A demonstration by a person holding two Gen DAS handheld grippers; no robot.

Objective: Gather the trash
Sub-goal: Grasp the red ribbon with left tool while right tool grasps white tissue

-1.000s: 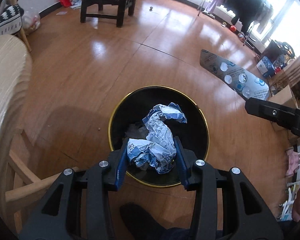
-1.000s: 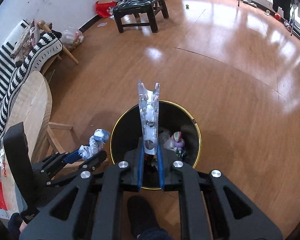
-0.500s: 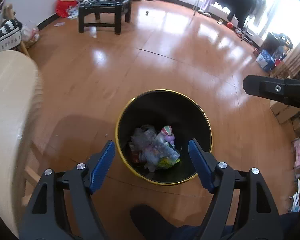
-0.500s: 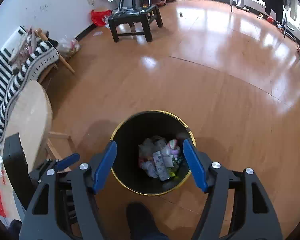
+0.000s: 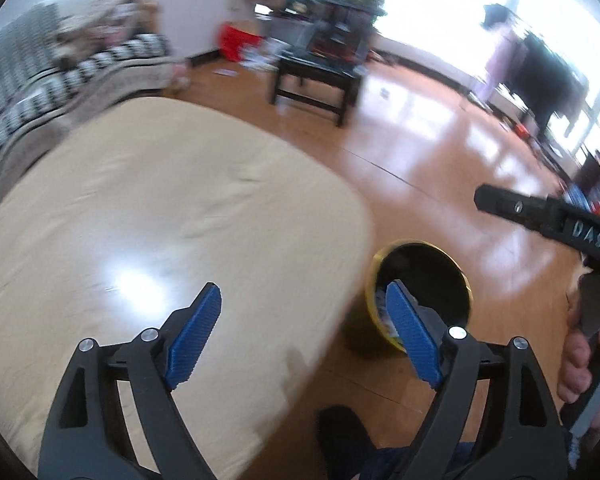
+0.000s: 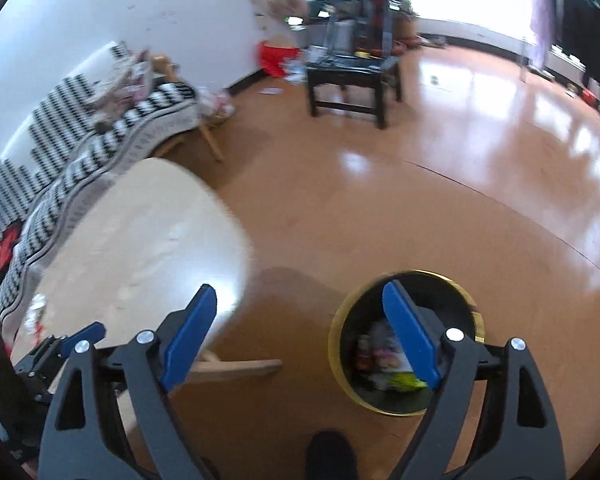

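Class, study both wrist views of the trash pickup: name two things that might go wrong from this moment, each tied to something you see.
1. Both views are motion-blurred; swinging fast beside the table, the left claw or right claw, both empty with jaws opening, might clip its edge.
2. The bin stands on the floor close to the person's foot; a step might tip it and spill the trash inside.
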